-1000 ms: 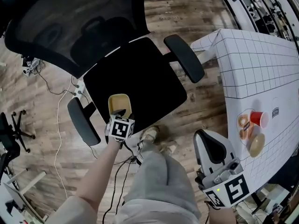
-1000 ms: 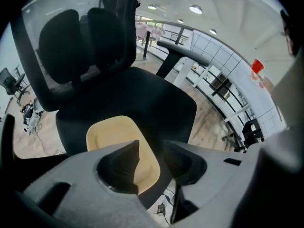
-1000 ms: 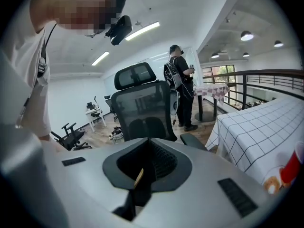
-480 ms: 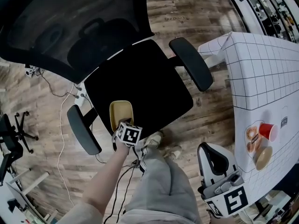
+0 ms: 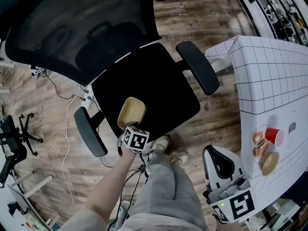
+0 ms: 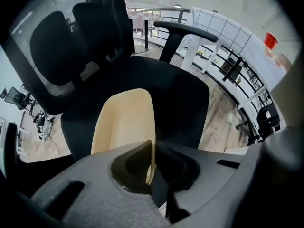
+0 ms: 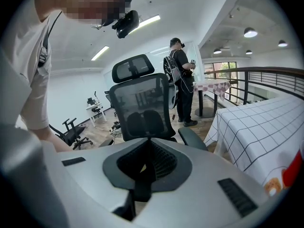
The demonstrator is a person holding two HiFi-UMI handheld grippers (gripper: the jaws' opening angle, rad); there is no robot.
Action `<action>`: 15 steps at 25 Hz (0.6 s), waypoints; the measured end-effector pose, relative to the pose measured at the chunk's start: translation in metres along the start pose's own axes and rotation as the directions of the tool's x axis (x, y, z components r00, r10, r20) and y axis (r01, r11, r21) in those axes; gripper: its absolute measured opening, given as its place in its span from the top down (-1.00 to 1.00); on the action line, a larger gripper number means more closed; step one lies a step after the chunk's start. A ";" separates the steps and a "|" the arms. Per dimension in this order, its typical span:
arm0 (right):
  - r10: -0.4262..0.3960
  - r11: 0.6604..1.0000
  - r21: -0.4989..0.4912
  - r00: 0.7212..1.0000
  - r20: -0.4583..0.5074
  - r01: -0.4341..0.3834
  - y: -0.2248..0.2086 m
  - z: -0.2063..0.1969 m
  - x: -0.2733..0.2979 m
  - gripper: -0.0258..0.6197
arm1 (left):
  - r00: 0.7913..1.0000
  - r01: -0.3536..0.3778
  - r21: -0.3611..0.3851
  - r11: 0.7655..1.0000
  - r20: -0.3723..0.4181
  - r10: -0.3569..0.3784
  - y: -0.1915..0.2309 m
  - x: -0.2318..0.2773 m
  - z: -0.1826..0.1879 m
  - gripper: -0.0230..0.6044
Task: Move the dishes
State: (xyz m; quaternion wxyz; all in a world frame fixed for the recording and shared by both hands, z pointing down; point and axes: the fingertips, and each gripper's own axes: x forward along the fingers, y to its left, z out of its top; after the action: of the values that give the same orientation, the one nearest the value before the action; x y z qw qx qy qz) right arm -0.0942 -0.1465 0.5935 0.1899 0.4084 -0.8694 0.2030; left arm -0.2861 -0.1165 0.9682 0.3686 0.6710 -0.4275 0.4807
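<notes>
Two hand-held grippers are hovering by a black office chair. The left hand-held gripper (image 5: 128, 125) (image 6: 152, 148), whose jaws have just been closing, is clenching the rim of a tan dish (image 5: 131, 110) (image 6: 124, 120) between its pads. The dish is tilting above the front part of the chair seat (image 5: 154, 83) (image 6: 180, 94); whether its far edge is resting on the seat cannot be told. The right hand-held gripper (image 5: 215, 154) (image 7: 142, 167) is hanging lower right in the head view, near the person's grey trouser leg (image 5: 166, 186), its jaws pressing together with nothing between them.

Beyond it, a surface (image 5: 269, 66) (image 7: 259, 122) draped in a white cloth with a black grid is standing to the chair's right. Near its edge a red cup (image 5: 274, 135), a patterned plate (image 5: 258, 139) and a second tan dish (image 5: 269, 162) are sitting close together. Wood-plank flooring (image 5: 207, 13) is running under everything, with cables (image 5: 65, 143) trailing across it beside the chair.

Farther back, in the right gripper view, another person (image 7: 180, 80) with a backpack is standing beside a checked-cloth table (image 7: 213, 87), a dark railing (image 7: 268, 72) is lining the room's edge, more office chairs (image 7: 71, 129) are waiting by a white wall, and ceiling lights (image 7: 251, 32) are glowing overhead.
</notes>
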 end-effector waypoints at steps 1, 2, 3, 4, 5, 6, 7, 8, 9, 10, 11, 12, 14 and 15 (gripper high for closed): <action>-0.002 1.000 -0.004 1.000 0.007 0.002 0.000 0.005 -0.003 0.84 | 1.000 0.006 -0.005 1.000 0.008 -0.006 -0.001 -0.007 0.004 0.85; -0.005 1.000 -0.008 1.000 0.014 0.005 0.000 0.010 -0.006 0.84 | 1.000 0.015 -0.017 1.000 0.017 -0.015 -0.003 -0.014 0.009 0.85; -0.010 1.000 -0.011 1.000 0.021 0.010 -0.001 0.014 -0.010 0.84 | 0.999 0.027 -0.030 0.999 0.028 -0.026 -0.006 -0.022 0.015 0.85; -0.016 1.000 -0.013 0.999 0.028 0.016 -0.002 0.019 -0.014 0.84 | 0.999 0.037 -0.041 0.998 0.041 -0.035 -0.008 -0.031 0.022 0.85; -0.024 1.000 -0.015 0.999 0.034 0.024 -0.004 0.023 -0.018 0.84 | 0.997 0.045 -0.047 0.998 0.059 -0.042 -0.010 -0.040 0.031 0.85; -0.033 0.999 -0.016 0.999 0.042 0.033 -0.006 0.028 -0.023 0.84 | 0.996 0.051 -0.048 0.998 0.080 -0.047 -0.012 -0.051 0.041 0.85; -0.042 0.999 -0.018 0.998 0.051 0.043 -0.007 0.034 -0.028 0.84 | 0.993 0.055 -0.044 0.998 0.107 -0.050 -0.015 -0.063 0.053 0.85; -0.053 0.998 -0.022 0.997 0.060 0.054 -0.009 0.039 -0.034 0.84 | 0.989 0.059 -0.035 0.998 0.137 -0.054 -0.018 -0.075 0.066 0.85; -0.063 0.998 -0.025 0.996 0.069 0.065 -0.011 0.045 -0.041 0.84 | 0.984 0.064 -0.024 0.998 0.169 -0.059 -0.021 -0.088 0.080 0.85; -0.074 0.997 -0.029 0.994 0.077 0.077 -0.012 0.050 -0.048 0.84 | 0.977 0.069 -0.013 0.997 0.202 -0.065 -0.026 -0.102 0.094 0.85; -0.085 0.996 -0.033 0.993 0.084 0.088 -0.013 0.056 -0.054 0.84 | 0.970 0.077 -0.004 0.997 0.232 -0.074 -0.030 -0.117 0.108 0.85; -0.095 0.994 -0.035 0.991 0.091 0.099 -0.014 0.062 -0.061 0.84 | 0.963 0.085 0.005 0.996 0.257 -0.084 -0.036 -0.133 0.121 0.85; -0.111 0.992 -0.039 0.988 0.107 0.116 -0.014 0.074 -0.073 0.84 | 0.947 0.104 0.027 0.994 0.303 -0.107 -0.049 -0.165 0.145 0.86; -0.118 0.992 -0.041 0.986 0.117 0.124 -0.014 0.081 -0.080 0.84 | 0.937 0.115 0.042 0.992 0.326 -0.122 -0.056 -0.180 0.156 0.85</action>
State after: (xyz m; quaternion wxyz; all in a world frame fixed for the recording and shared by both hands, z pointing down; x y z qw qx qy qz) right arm -0.0494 -0.1451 0.4882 0.1613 0.4667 -0.8572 0.1466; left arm -0.2132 -0.1982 0.7487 0.3133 0.7702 -0.4364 0.3437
